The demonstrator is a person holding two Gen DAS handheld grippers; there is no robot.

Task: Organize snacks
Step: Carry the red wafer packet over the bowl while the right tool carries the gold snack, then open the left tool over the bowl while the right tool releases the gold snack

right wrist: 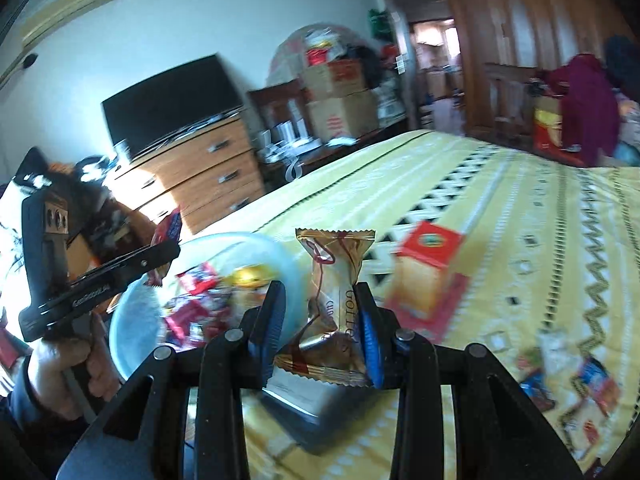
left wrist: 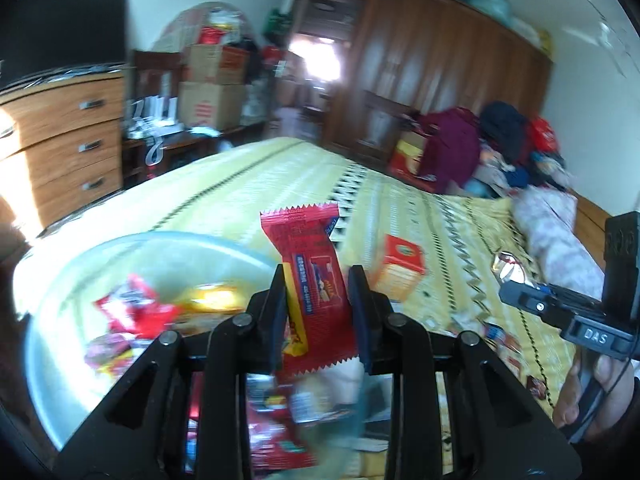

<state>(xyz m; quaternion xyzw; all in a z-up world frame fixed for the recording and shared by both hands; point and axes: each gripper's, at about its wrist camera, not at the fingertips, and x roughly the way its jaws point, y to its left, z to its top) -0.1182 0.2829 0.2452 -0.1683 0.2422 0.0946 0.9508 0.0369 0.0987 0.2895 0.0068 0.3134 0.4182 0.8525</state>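
Red packet clamped left; gold wrapper right.

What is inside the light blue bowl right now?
The light blue bowl holds red snack packets and a gold-wrapped piece, all blurred. The right gripper and its gold packet cover the bowl's near side, so anything lying there stays hidden.
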